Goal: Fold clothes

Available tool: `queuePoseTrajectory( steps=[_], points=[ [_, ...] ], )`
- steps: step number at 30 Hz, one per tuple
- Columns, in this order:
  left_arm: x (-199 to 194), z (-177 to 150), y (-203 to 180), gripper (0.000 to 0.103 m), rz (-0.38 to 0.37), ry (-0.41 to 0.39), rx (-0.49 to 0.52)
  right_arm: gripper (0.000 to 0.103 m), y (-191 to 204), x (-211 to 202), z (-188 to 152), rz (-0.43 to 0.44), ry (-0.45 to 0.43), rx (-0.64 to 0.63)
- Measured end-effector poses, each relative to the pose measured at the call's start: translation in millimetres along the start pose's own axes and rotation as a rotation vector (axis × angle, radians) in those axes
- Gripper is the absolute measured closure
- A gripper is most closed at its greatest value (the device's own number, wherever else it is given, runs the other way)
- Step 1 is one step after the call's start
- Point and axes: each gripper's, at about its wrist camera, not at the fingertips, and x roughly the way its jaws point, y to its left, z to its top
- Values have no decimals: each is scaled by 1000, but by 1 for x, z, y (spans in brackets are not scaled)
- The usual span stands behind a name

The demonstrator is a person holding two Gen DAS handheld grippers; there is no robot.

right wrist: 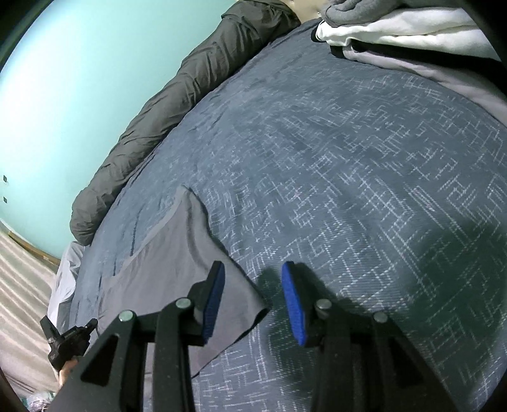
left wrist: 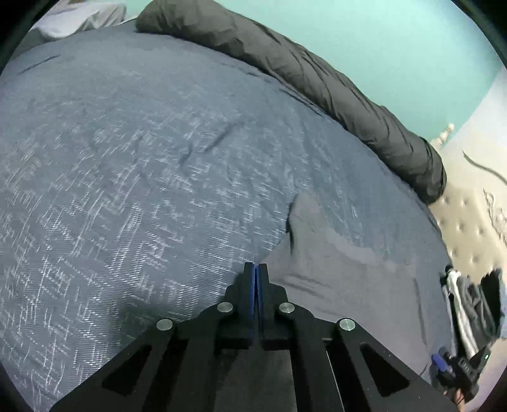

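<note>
A thin grey garment [left wrist: 332, 272] lies flat on the blue patterned bedspread [left wrist: 142, 190]. My left gripper [left wrist: 256, 267] is shut, its blue pads pressed together right where the garment's left edge ends, and the cloth rises slightly toward them. In the right wrist view the same garment [right wrist: 177, 263] stretches from the centre to the lower left. My right gripper [right wrist: 253, 285] hovers open over its near corner, one pad above the cloth and the other above the bedspread [right wrist: 364, 190]. The left gripper [right wrist: 71, 340] shows small at the garment's far corner.
A dark rolled quilt [left wrist: 332, 85] runs along the far edge of the bed against a turquoise wall [right wrist: 63, 95]. White and grey folded clothes [right wrist: 412, 28] are stacked at the bed's far right corner. A beige tufted headboard [left wrist: 469, 222] stands at the right.
</note>
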Motion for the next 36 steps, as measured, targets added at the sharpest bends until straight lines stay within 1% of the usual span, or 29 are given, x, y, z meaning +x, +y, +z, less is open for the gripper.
queuePoseTrajectory(
  steps=[4, 9, 16, 18, 19, 20, 25, 28, 32, 34, 35, 36],
  points=[
    [16, -4, 9, 102, -34, 60, -63, 65, 1, -1, -1, -1, 1, -4],
    [15, -4, 15, 101, -55, 58, -97, 65, 2, -1, -2, -4, 2, 1],
    [-3, -8, 19, 101, -59, 67, -64, 65, 6, 0, 2, 15, -3, 12],
    [-9, -12, 24, 101, -50, 77, -40, 63, 7, 2, 1, 10, 5, 10],
    [-10, -14, 26, 101, -51, 90, -34, 59, 7, 3, 1, 7, 9, 9],
    [-12, -17, 27, 101, -57, 105, -32, 58, 8, 4, 0, 5, 12, 8],
    [-29, -30, 34, 101, -61, 156, -10, 58, 10, 8, -1, -8, 31, 4],
    [-40, -43, 39, 101, -54, 178, -18, 58, 12, 10, -3, -16, 42, 0],
    [-50, -54, 48, 100, -74, 196, -32, 59, 15, 9, -8, -12, 49, -2],
    [-53, -58, 55, 101, -87, 201, -46, 66, 15, 10, -10, -9, 60, -8],
    [-54, -60, 58, 101, -95, 205, -56, 74, 15, 10, -11, -7, 66, -11],
    [-56, -62, 61, 101, -104, 207, -65, 85, 15, 10, -12, -6, 72, -14]
  ],
)
